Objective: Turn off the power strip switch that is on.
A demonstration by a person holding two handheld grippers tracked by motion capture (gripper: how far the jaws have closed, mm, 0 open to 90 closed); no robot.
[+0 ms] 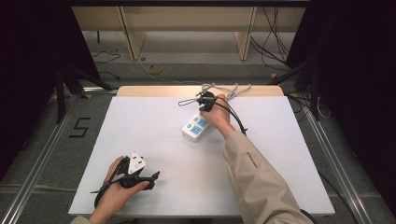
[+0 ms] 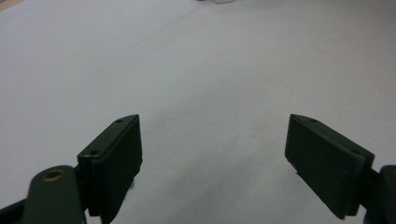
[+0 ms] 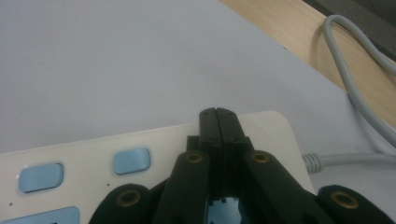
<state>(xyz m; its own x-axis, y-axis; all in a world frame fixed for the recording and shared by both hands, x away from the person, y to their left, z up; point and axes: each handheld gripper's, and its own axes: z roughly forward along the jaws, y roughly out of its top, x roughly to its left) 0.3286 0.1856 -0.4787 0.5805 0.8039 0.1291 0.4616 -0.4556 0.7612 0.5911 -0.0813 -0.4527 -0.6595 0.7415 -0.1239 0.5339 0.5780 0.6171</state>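
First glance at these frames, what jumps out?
The white power strip with blue buttons lies near the middle of the white table, and the right gripper sits over its cable end with jaws shut together. The strip's grey cable runs off onto the wooden strip at the far edge. Near the front left, the left gripper rests open over bare table.

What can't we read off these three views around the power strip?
- Power strip: near end hidden behind the shut right gripper in its own view, so contact underneath is unclear.
- Grey cable: cut off by the right edge; its plug end unseen.
- High view: socket details on the strip too small.
- Left gripper: open over bare white table.
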